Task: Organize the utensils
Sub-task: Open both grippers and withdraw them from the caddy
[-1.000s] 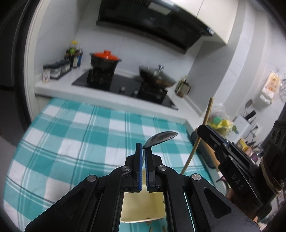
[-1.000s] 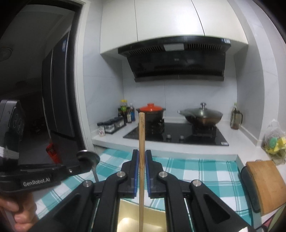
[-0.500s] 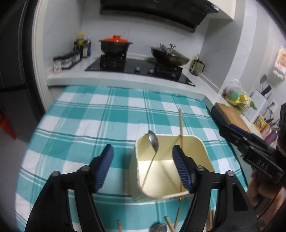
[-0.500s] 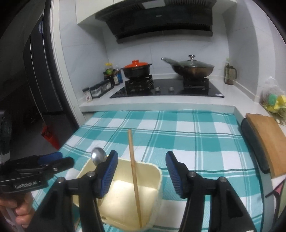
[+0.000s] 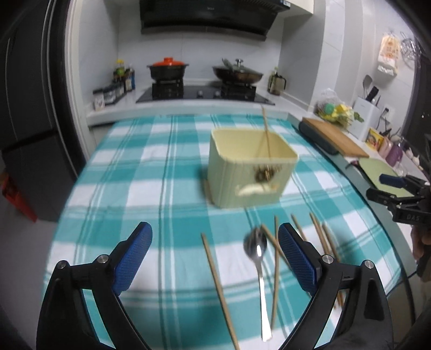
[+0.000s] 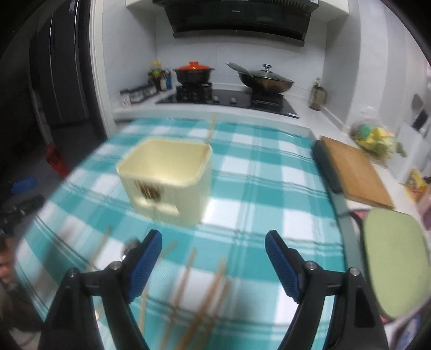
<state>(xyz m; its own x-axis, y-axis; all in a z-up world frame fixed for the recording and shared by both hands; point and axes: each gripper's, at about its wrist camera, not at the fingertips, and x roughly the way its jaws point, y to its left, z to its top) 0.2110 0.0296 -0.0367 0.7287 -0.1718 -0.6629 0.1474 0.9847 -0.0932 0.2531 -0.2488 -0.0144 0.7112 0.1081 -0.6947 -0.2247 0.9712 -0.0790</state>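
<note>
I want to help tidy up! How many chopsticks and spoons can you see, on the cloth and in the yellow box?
Chopsticks lying on the cloth: 6, some partly hidden
Spoon lying on the cloth: 1
Chopstick standing in the box: 1
Total: 8

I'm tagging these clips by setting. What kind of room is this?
Most likely a home kitchen: a stove under a range hood, a lidded wok, and a cutting board beside the checked tablecloth.
</note>
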